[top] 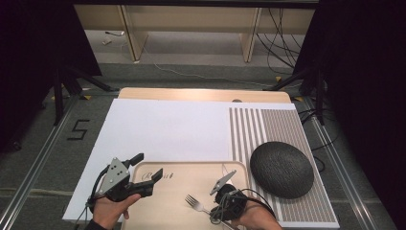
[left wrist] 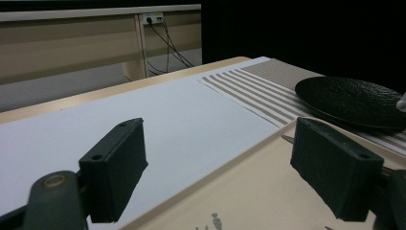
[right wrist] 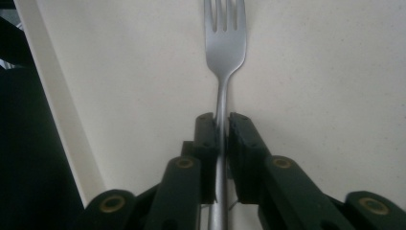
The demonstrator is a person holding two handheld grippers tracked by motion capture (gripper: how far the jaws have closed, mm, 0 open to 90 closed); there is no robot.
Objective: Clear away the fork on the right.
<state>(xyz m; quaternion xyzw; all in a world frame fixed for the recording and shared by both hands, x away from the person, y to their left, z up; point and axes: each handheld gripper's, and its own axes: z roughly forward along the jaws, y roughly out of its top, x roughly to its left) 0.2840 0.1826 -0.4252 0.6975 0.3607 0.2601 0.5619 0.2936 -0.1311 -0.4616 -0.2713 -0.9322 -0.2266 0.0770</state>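
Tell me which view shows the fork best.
Right gripper view: the fork runs up the frame's middle, tines sharp, handle between the right gripper's fingers, over the tray. High view shows it small by that gripper. Left gripper view gives at most a metal sliver, not clearly the fork.

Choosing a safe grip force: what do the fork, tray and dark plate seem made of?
Fork: polished metal, probably steel, judging by its silver sheen. Tray: matte beige, likely plastic or melamine, faintly speckled. Dark plate: black, rough pebbled surface, possibly stoneware.
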